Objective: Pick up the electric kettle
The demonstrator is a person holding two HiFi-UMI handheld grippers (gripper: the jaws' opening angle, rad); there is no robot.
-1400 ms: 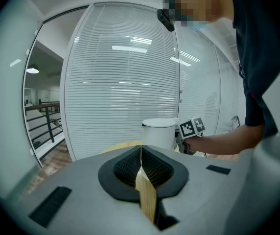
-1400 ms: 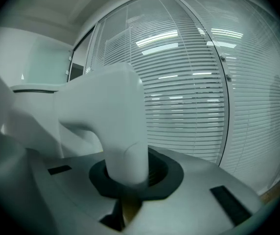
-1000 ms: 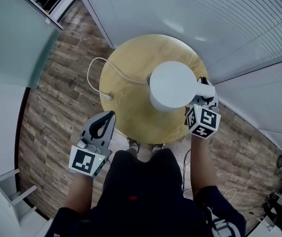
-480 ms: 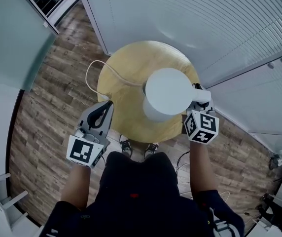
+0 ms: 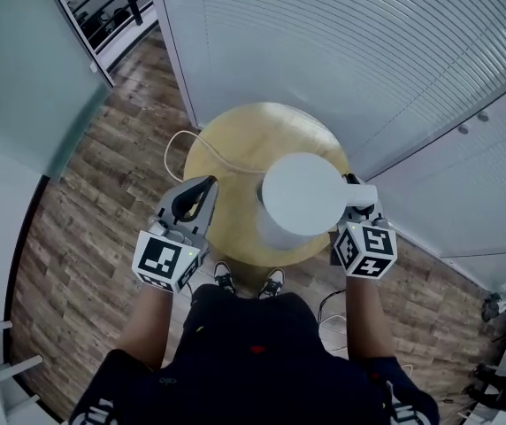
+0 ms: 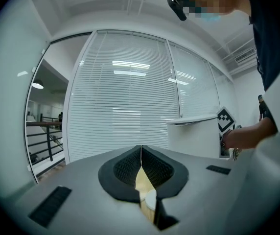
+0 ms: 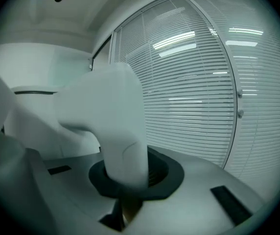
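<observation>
The white electric kettle [image 5: 302, 197] hangs above the near right part of the round wooden table [image 5: 235, 144], seen from above by its round lid. My right gripper [image 5: 356, 187] is shut on the kettle's handle [image 7: 123, 131], which fills the space between the dark pads in the right gripper view, with the kettle's body [image 7: 37, 116] to the left. My left gripper [image 5: 205, 187] is over the table's near left edge, shut with nothing between its jaws. In the left gripper view the pads meet [image 6: 141, 151], and the kettle [image 6: 194, 136] shows at the right.
A white cord [image 5: 187, 144] loops across the table's left side and over its edge. White slatted blinds [image 5: 341, 51] close off the far side, right behind the table. A glass partition [image 5: 23, 69] stands at the left. Wood floor [image 5: 85, 220] surrounds the table.
The kettle has risen towards the camera in the right gripper and shifted to the table's near edge. The left gripper has also risen, still shut and empty.
</observation>
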